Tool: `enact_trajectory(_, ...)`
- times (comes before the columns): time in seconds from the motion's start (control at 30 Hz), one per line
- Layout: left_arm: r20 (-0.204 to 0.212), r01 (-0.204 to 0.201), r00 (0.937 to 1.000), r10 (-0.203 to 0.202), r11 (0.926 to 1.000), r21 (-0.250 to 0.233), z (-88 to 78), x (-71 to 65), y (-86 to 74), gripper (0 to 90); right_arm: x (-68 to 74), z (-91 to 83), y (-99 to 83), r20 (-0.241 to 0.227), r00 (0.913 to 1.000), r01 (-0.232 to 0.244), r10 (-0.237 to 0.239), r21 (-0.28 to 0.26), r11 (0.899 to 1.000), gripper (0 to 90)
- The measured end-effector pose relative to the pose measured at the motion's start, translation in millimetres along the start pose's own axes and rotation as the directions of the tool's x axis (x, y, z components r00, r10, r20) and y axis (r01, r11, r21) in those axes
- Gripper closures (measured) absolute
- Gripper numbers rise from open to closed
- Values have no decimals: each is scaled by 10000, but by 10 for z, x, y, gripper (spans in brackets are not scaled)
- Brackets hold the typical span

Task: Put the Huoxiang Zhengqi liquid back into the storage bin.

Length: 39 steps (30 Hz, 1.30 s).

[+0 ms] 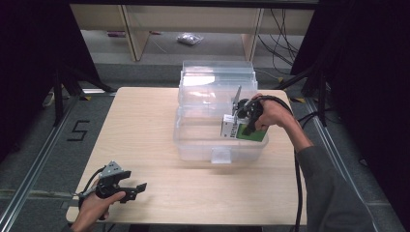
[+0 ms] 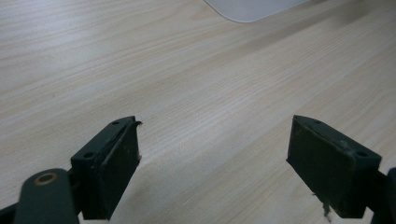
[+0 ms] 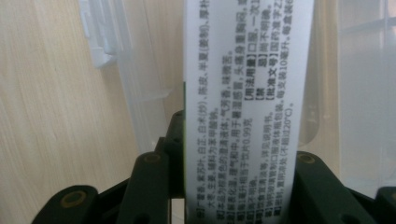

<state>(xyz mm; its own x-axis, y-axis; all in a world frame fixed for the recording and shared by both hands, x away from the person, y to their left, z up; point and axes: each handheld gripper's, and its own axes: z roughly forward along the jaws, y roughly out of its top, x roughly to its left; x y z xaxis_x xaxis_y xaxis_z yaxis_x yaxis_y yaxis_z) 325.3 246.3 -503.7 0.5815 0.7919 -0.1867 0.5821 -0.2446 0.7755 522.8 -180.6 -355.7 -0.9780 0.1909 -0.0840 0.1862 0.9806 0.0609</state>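
A green and white carton (image 1: 240, 131) with printed text hangs over the right part of the clear plastic bin (image 1: 193, 137), and my right gripper (image 1: 245, 120) is shut on it. In the right gripper view the carton's white printed side (image 3: 243, 107) stands between the black jaws, which press on both its edges. My left gripper (image 1: 134, 190) rests low over the table's front left corner, held in a hand. In the left gripper view its two pads (image 2: 116, 168) stand wide apart over bare wood, with nothing between them.
The bin stands at the middle back of the wooden table (image 1: 145, 125), with its clear lid (image 1: 217, 72) raised behind it. A latch tab (image 1: 221, 155) sticks out of the bin's front wall. Dark stands and cables flank the table on both sides.
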Motion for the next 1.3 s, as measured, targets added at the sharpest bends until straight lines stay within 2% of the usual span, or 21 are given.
enact_trajectory(0.03,-1,2,10000,-2,10000,-17,1,0,0,160,-25,28,3,25,9993,376,-375,-212,9991,650)
enact_trajectory(0.17,-1,-109,9999,109,9999,97,-4,11,1,160,-22,109,-10,-39,9992,385,-386,-75,9992,649)
enact_trajectory(0.23,-22,-58,10000,58,10000,65,-1,5,0,160,-45,154,-22,-97,9976,691,-692,-73,9976,649)
enact_trajectory(0.27,-12,11,10000,-11,10000,-4,3,-2,0,160,-16,156,-22,-193,9994,305,-301,220,9993,649)
enact_trajectory(0.3,-12,15,10000,-15,10000,-12,3,-2,0,160,-13,173,-22,-224,9994,252,-249,128,9996,649)
enact_trajectory(0.37,-47,-39,10000,40,10000,69,-2,4,1,160,-32,213,-18,-207,9981,574,-574,-8,9984,649)
enact_trajectory(0.4,-28,-42,10000,42,10000,66,-3,5,1,160,-12,220,-23,-310,9993,201,-195,179,9996,649)
enact_trajectory(0.5,-17,-3,10000,3,10000,5,-1,-2,1,160,-23,255,-25,-353,9992,200,-189,287,9994,648)
enact_trajectory(0.57,-7,-14,10000,14,10000,17,0,1,-1,160,-45,296,-36,-300,9987,413,-410,101,9991,648)
enact_trajectory(0.63,-25,-72,10000,72,9999,80,-3,7,0,160,-56,316,-44,-383,9983,442,-435,187,9988,648)
enact_trajectory(0.7,-17,7,10000,-7,10000,-5,3,-1,0,160,-47,327,-53,-384,9990,251,-243,217,9994,648)
enact_trajectory(0.77,-23,10,10000,-10,10000,1,3,-1,0,160,-56,347,-53,-425,9980,477,-477,-18,9989,648)
enact_trajectory(0.9,-24,-5,10000,5,10000,5,2,-2,0,160,-52,366,-50,-432,9977,520,-519,13,9986,647)
enact_trajectory(0.97,-25,-10,10000,10,10000,15,1,0,0,160,-59,375,-46,-462,9963,724,-725,-44,9974,647)
enact_trajectory(1.1,-21,-8,10000,8,10000,14,-1,-2,2,160,-43,378,-42,-460,9974,552,-549,50,9985,646)
enact_trajectory(1.13,-16,-11,10000,11,10000,6,-1,-3,2,160,-61,390,-41,-508,9950,858,-858,-39,9963,646)
enact_trajectory(1.3,-22,-12,10000,12,10000,13,-1,-2,1,160,-41,432,-43,-592,9956,719,-721,-44,9974,646)
